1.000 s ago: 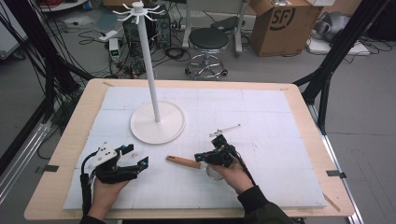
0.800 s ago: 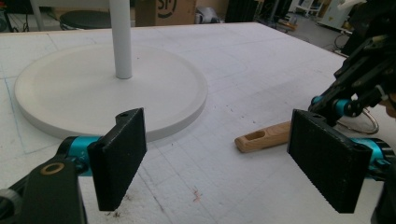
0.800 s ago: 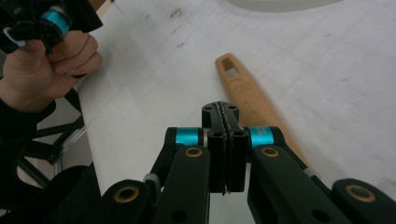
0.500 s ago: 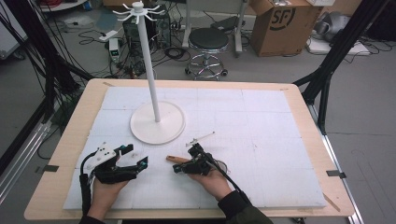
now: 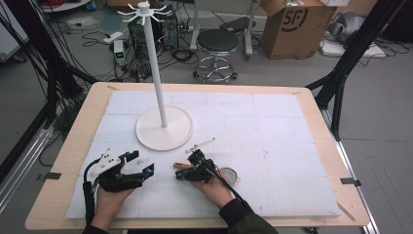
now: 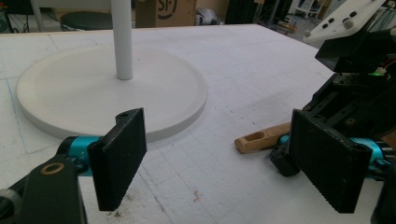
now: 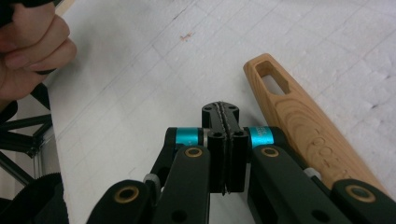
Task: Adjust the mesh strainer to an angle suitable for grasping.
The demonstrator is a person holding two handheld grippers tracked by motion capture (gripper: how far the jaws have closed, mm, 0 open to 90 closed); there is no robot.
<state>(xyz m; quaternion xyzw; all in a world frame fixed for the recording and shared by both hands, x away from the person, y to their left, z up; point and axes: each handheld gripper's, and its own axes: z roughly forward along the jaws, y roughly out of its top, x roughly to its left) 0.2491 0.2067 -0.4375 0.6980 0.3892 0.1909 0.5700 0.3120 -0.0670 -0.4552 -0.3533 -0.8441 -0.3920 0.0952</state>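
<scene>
The right claw (image 5: 182, 174) is pressed tight together, with nothing between its jaws. It sits low over the white tabletop (image 5: 272, 146), right by the wooden handle (image 7: 299, 116). In the right gripper view the handle lies flat on the tabletop, just beside the claw at about 2 o'clock, with a long hole near its end. The left claw (image 5: 141, 163) is spread wide and holds nothing. It rests near the front edge, at about 9 o'clock from the right claw. The white stand (image 5: 164, 127) is at about 11 o'clock from the right claw, and its tall pole stands straight up.
</scene>
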